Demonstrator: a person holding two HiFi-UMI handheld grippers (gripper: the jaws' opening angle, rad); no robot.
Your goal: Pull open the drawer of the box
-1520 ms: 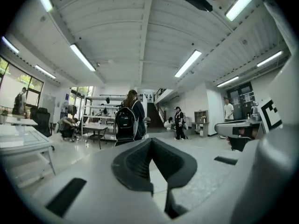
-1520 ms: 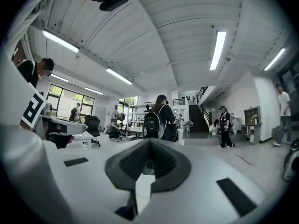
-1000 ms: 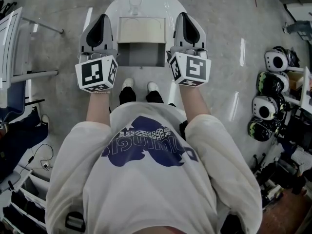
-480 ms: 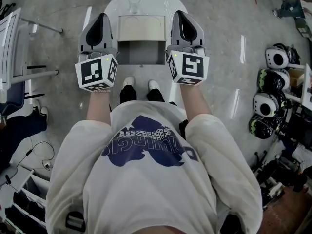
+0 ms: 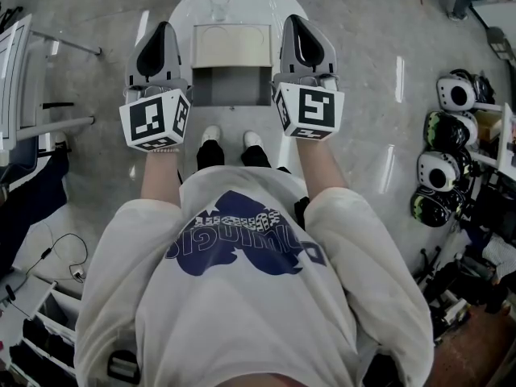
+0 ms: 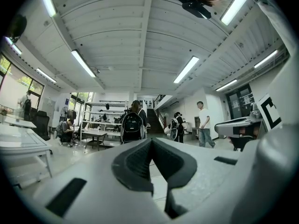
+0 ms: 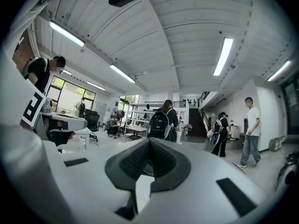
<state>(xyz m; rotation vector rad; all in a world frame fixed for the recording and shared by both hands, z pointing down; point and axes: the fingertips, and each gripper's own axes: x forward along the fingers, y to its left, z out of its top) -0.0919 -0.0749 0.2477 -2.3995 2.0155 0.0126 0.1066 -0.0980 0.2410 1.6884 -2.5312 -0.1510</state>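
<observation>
drawer (image 5: 230, 87): the grey part on the near side of the cream-topped box (image 5: 232, 47); it looks already drawn out toward the person, though i can't be sure.
box place: on a white round table (image 5: 184, 10), straight ahead.
left gripper (image 5: 161, 32): jaws together, empty, level, left of the box.
right gripper (image 5: 300, 24): jaws together, empty, right of the box.
why: both flank the box and face the room, probably a rest pose.
</observation>
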